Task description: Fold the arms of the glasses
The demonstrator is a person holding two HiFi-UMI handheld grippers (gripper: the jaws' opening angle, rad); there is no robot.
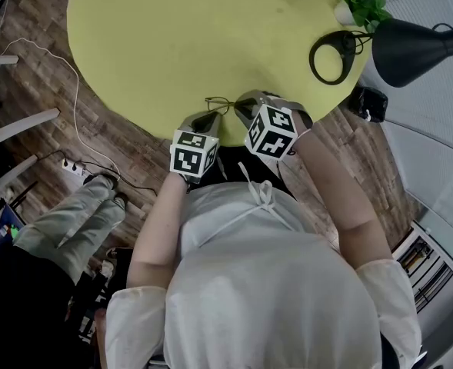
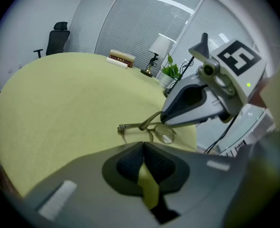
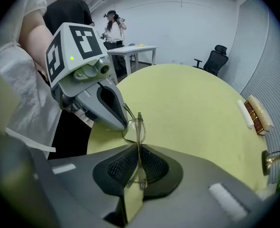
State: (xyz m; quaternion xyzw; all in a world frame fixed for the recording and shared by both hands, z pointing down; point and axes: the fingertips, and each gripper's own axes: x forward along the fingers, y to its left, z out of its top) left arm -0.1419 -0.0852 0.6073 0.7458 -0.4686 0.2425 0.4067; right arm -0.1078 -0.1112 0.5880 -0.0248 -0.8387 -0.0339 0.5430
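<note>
The glasses [image 3: 136, 127] are located at the near edge of the yellow-green table [image 1: 172, 37]; they are gripped edge-on between the closed jaws of the right gripper [image 3: 138, 163], one lens projecting beyond the tips; the left gripper [image 2: 143, 161] is held just beside them, jaws closed on nothing; a black lamp [image 1: 411, 48] and a potted plant [image 1: 364, 2] are noted at the far edge.
</note>
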